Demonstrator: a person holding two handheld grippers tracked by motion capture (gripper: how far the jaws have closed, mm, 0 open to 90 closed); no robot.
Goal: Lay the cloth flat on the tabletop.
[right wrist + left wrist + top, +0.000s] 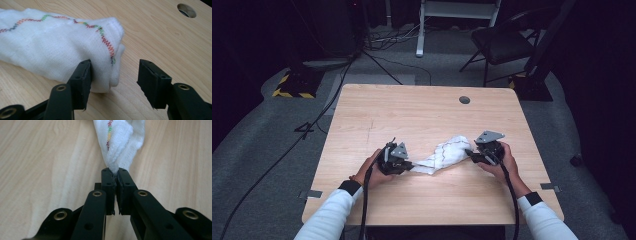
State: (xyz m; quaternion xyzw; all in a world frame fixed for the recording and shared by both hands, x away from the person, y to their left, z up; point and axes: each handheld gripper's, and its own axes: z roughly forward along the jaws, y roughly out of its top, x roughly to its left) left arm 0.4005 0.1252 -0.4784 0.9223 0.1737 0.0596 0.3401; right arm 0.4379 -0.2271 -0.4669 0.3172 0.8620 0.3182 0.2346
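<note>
A white cloth (443,154) with a multicoloured zigzag stitch lies bunched into a long roll on the wooden table (412,110), stretched between my two grippers. My left gripper (410,165) is shut on the cloth's near-left tip. In the left gripper view the jaws (116,173) pinch a twisted corner of the cloth (120,142). My right gripper (469,152) is at the cloth's right end. In the right gripper view it (113,72) stands open: one jaw rests against the cloth (55,47), the other stands apart over bare wood.
A round cable hole (464,100) (186,10) sits near the table's far right. Beyond the table are a folding chair (502,42), floor cables and a yellow-and-black striped base (292,85). Bare wood surrounds the cloth.
</note>
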